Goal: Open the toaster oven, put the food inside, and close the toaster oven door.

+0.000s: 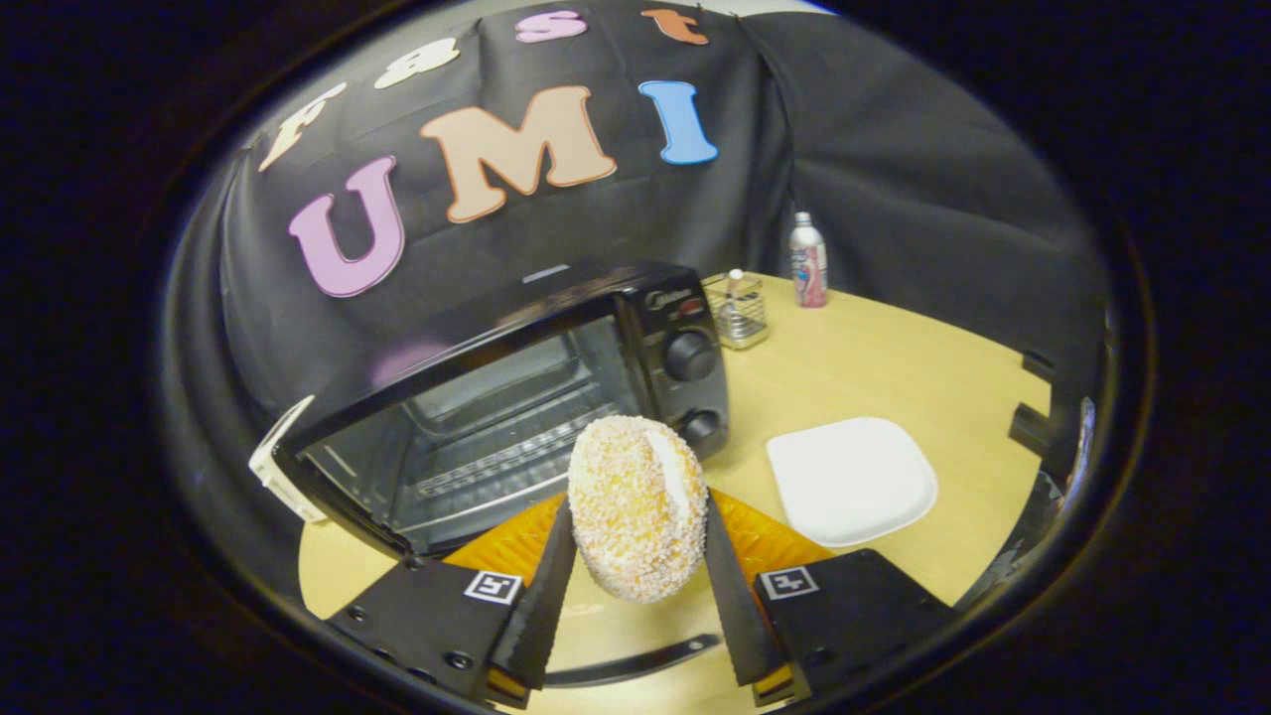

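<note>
A round bun coated in pale crumbs, with a white cream seam (635, 521), is held in the air, and my gripper (636, 508) is shut on it with one finger pressing each side. Just beyond it stands the black toaster oven (556, 387). Its cavity is open towards me, showing the wire rack (496, 452) inside. A curved dark bar (635, 660) below the bun looks like the handle of the lowered glass door. The oven's two knobs (690, 355) sit on its right panel.
An empty white square plate (852, 479) lies on the wooden table (894, 367) right of the oven. Behind the oven are a wire basket (737, 310) and a bottle (808, 260). A white object (283, 467) sits by the oven's left corner.
</note>
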Action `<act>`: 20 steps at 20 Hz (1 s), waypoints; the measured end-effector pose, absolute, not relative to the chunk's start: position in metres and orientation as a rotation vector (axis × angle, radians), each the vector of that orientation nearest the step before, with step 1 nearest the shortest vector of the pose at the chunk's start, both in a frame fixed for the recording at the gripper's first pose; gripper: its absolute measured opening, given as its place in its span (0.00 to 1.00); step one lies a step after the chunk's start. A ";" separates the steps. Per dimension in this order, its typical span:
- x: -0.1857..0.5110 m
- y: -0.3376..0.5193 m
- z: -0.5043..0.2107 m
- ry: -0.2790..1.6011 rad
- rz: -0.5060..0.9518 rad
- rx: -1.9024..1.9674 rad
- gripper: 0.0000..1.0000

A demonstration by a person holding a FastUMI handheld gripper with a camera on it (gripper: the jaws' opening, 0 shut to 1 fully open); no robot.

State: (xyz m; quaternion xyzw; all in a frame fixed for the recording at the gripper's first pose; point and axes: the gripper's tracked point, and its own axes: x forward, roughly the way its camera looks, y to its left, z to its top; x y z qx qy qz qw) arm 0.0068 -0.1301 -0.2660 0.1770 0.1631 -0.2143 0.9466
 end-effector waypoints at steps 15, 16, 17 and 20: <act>0.116 -0.106 -0.257 0.287 -0.299 0.328 0.72; 0.119 -0.105 -0.256 0.280 -0.288 0.320 0.72; 0.123 -0.106 -0.255 0.278 -0.285 0.302 0.72; 0.133 -0.109 -0.262 0.309 -0.284 0.222 0.72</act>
